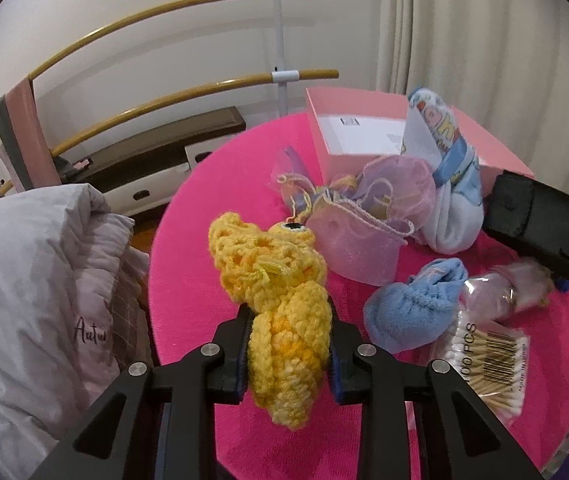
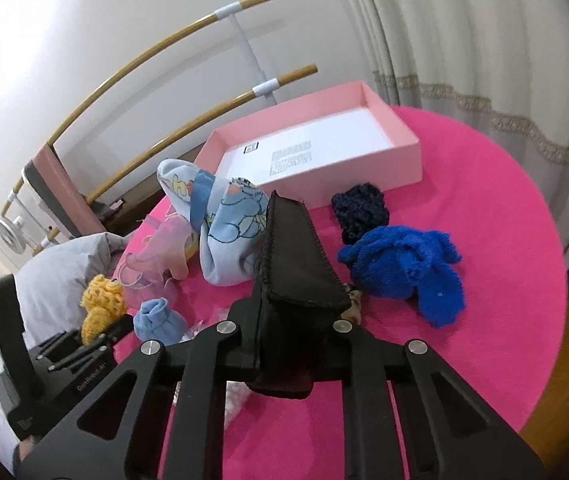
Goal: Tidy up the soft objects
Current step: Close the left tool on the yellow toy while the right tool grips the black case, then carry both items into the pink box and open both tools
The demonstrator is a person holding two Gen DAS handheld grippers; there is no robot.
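Claws both clamped | left claw (image 1: 289,354) grips yellow crochet toy (image 1: 280,312) above pink counter (image 1: 188,240) | right claw (image 2: 296,350) pinches black pouch (image 2: 298,268), pink box (image 2: 404,160) beyond

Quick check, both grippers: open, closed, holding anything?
Left gripper: closed on the yellow crochet piece.
Right gripper: closed on the black pouch.

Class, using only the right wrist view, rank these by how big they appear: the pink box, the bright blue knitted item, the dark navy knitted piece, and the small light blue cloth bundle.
1. pink box
2. bright blue knitted item
3. dark navy knitted piece and small light blue cloth bundle: they look alike, so unranked.
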